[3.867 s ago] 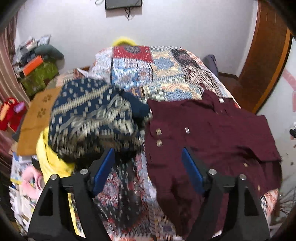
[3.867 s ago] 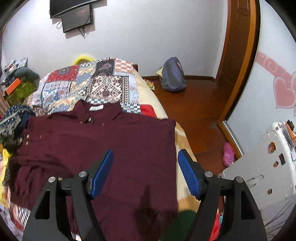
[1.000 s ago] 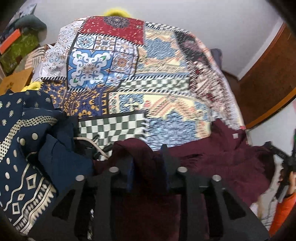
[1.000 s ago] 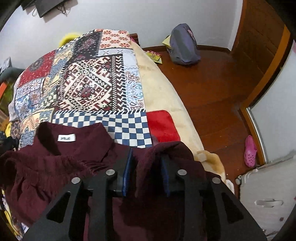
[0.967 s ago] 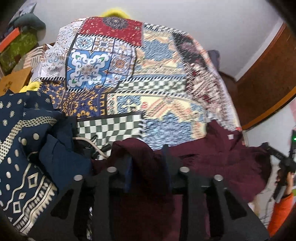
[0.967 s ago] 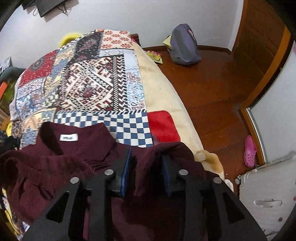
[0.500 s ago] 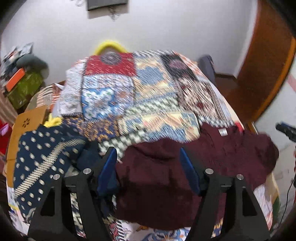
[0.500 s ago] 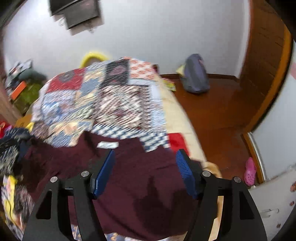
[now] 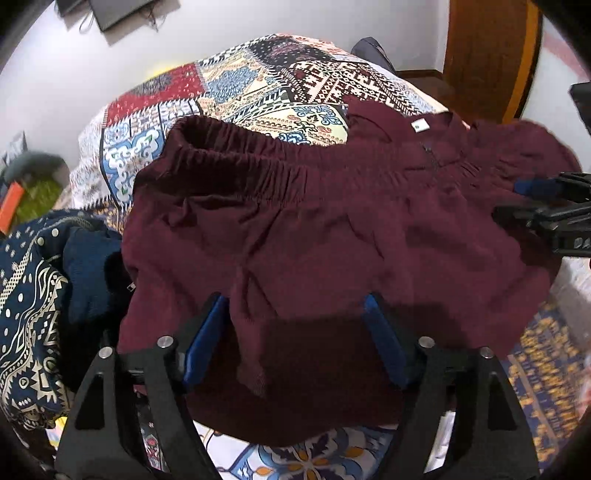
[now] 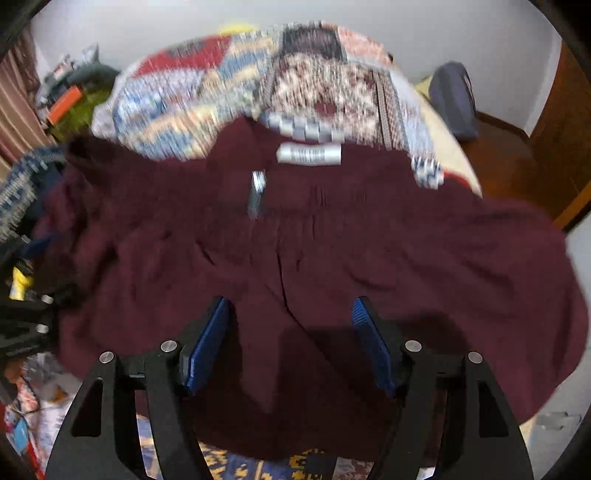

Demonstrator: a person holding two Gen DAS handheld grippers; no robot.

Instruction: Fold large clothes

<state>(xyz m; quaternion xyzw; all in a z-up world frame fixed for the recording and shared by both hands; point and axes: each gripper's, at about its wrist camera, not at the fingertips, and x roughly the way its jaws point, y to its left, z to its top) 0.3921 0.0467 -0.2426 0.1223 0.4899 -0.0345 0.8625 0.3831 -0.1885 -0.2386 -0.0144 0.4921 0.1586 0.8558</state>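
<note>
Both the left gripper (image 9: 295, 332) and the right gripper (image 10: 290, 338) hover with jaws released, having let go of the maroon shirt (image 9: 332, 236) they pinched a second ago. The shirt now lies doubled over on the patchwork bed (image 9: 258, 85), hem near collar: the first fold looks done, side folds remaining.

I'm looking at a home bedroom: a bed under a patchwork bedspread (image 9: 258, 85), a wall-mounted TV (image 9: 118, 13) on the white wall behind it, and a wooden door (image 9: 487, 55) over a wood floor. Lived-in clutter all round (a heap of stuff (image 10: 70, 96) by the curtain (image 10: 18, 110), a backpack (image 10: 456, 99) against the far wall).
</note>
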